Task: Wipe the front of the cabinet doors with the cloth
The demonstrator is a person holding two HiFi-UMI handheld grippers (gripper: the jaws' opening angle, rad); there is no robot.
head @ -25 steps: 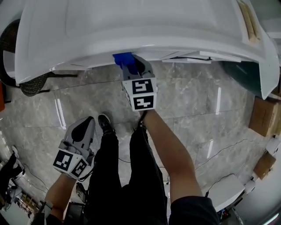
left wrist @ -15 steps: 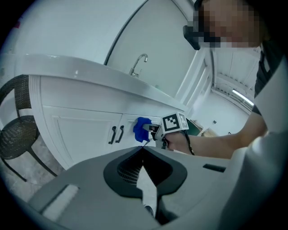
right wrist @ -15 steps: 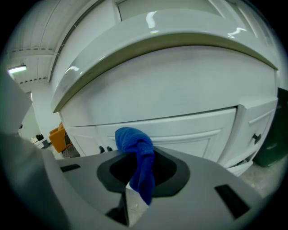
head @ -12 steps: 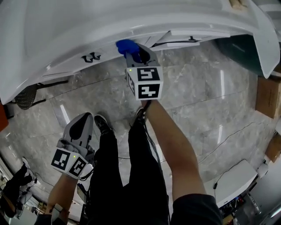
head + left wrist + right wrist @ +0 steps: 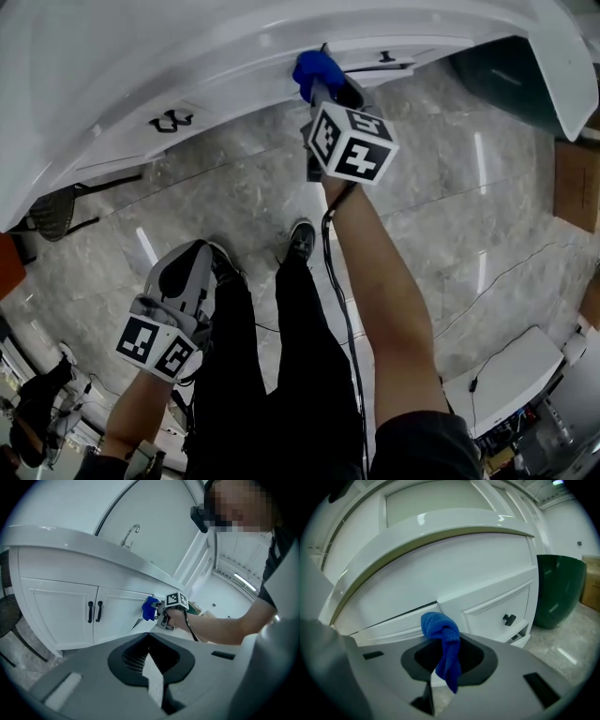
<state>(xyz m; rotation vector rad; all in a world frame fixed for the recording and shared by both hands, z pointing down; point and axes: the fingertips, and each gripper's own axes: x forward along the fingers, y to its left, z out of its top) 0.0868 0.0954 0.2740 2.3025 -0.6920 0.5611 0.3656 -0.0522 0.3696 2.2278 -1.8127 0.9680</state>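
The blue cloth (image 5: 442, 637) is pinched in my right claw (image 5: 440, 677), bunched at its tip against the white cabinet door (image 5: 497, 605) ahead. A black handle (image 5: 509, 619) sits to the claw's right. My left claw (image 5: 152, 681) is closed on nothing, well back from the cabinet.

Cloth (image 5: 314, 70): blue, bunched into a wad, one end hanging down, held against the cabinet doors (image 5: 65, 613). Doors: white, panelled, shut, with black handles (image 5: 94, 611).

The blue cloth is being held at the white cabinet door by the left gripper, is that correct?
Not quite: the right gripper holds the blue cloth at the white cabinet door, as the right gripper view shows.
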